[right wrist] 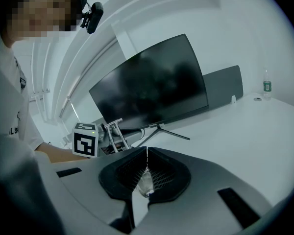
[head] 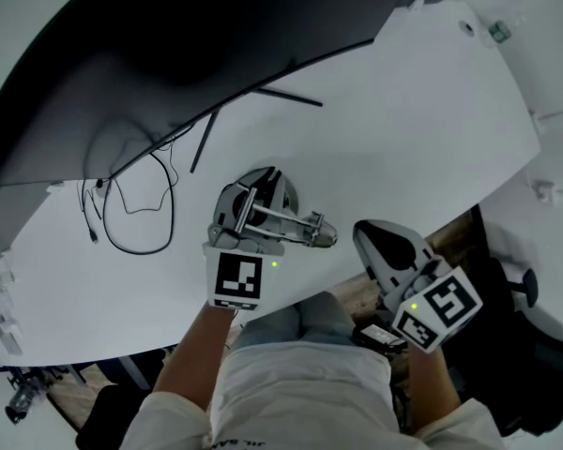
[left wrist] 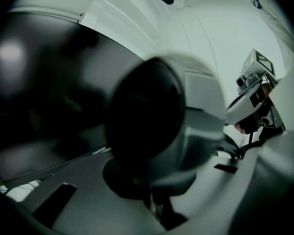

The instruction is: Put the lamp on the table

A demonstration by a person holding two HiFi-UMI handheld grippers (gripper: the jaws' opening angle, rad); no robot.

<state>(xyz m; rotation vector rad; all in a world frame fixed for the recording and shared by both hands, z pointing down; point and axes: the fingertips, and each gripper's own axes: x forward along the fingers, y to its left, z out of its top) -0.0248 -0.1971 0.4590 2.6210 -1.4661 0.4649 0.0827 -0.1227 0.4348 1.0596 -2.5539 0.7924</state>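
The silver folding lamp is over the near part of the white table, its round grey base and thin metal arms showing from above. My left gripper reaches in from the near edge and is shut on the lamp. The lamp's dark round part fills the left gripper view, right in front of the jaws, and I cannot tell if it touches the tabletop. My right gripper hovers at the table's near edge to the right, apart from the lamp. Its jaws meet with nothing between them.
A large dark monitor on thin black legs stands at the back left. A looped black cable lies left of the lamp. A small bottle stands at the far right corner. A dark chair is off the table's right side.
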